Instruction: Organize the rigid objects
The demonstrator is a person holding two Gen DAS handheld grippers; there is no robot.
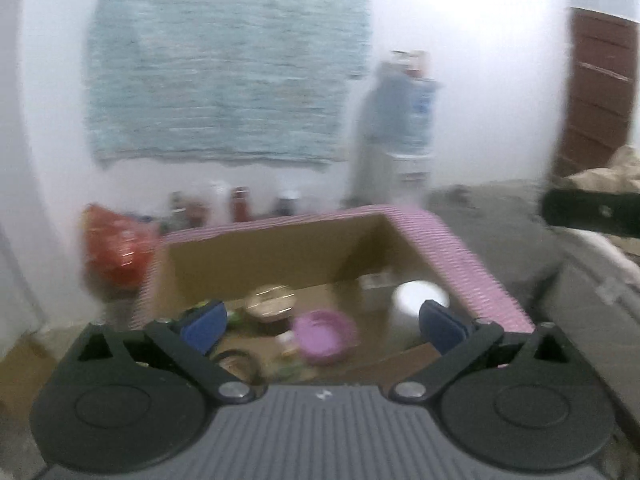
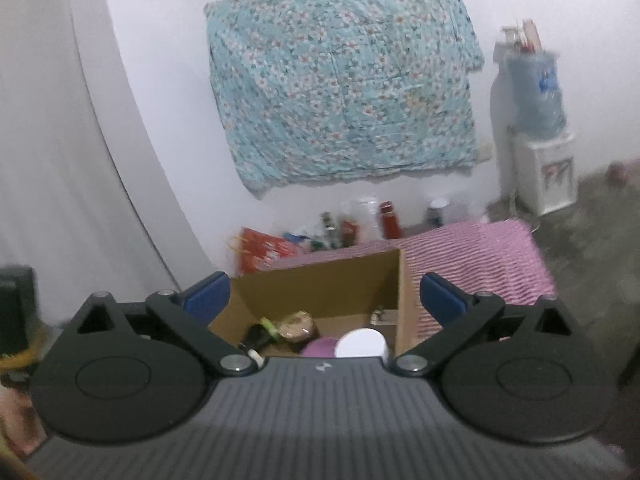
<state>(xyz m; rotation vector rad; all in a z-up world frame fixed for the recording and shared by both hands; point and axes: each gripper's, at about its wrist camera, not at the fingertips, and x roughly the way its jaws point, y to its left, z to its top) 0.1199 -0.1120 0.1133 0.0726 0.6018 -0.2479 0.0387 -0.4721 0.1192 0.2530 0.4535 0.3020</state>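
A cardboard box (image 1: 256,256) with pink striped flaps sits on the floor ahead. Inside it lie a purple bowl (image 1: 322,336), a white round lid (image 1: 420,298), a brownish round tin (image 1: 270,302) and some green and dark items. My left gripper (image 1: 322,326) hangs open above the box's near side, with nothing between its blue pads. In the right wrist view the same box (image 2: 320,284) is seen from higher up, holding the white lid (image 2: 360,342), the purple bowl (image 2: 320,348) and the tin (image 2: 296,324). My right gripper (image 2: 324,296) is open and empty.
A floral cloth (image 2: 340,76) hangs on the white wall. Bottles (image 2: 390,218) and a red bag (image 2: 264,254) stand by the wall behind the box. A water dispenser (image 2: 540,136) stands at the right. Grey floor (image 1: 500,232) lies right of the box, and a brown door (image 1: 596,92) beyond it.
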